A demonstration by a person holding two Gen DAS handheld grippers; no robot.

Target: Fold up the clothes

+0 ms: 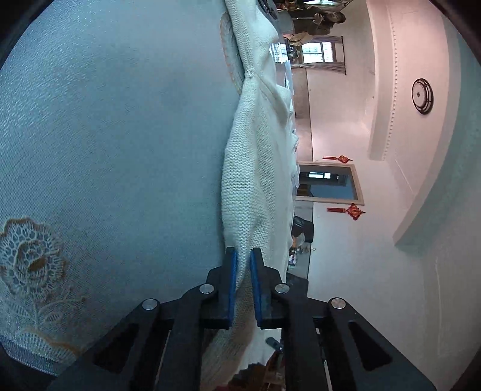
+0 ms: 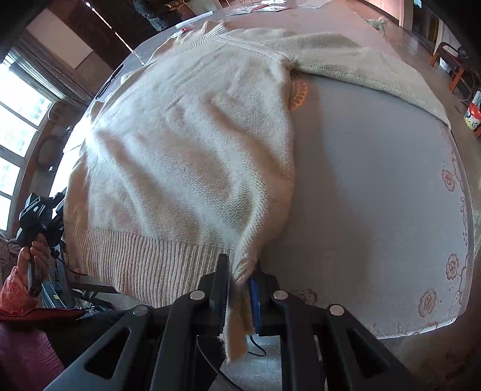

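Observation:
A cream knitted sweater (image 2: 186,144) lies spread on a table under a pale blue cloth (image 2: 375,195), with one sleeve (image 2: 360,66) stretched out to the far right. My right gripper (image 2: 240,267) is shut on the near right corner of the ribbed hem, and a tail of knit hangs down between its blue pads. In the left wrist view the picture is rolled sideways. There the sweater (image 1: 255,168) runs away from my left gripper (image 1: 243,254), which is shut on its edge. The left gripper (image 2: 58,200) also shows at the hem's left corner, held by a hand (image 2: 33,255).
The tablecloth (image 1: 120,120) has an embroidered flower border (image 2: 451,267) along the right and near edges. Papers (image 2: 264,7) lie at the far end of the table, where a person (image 2: 156,12) sits. A wooden chair (image 2: 451,69) stands at the right, windows (image 2: 18,114) at the left.

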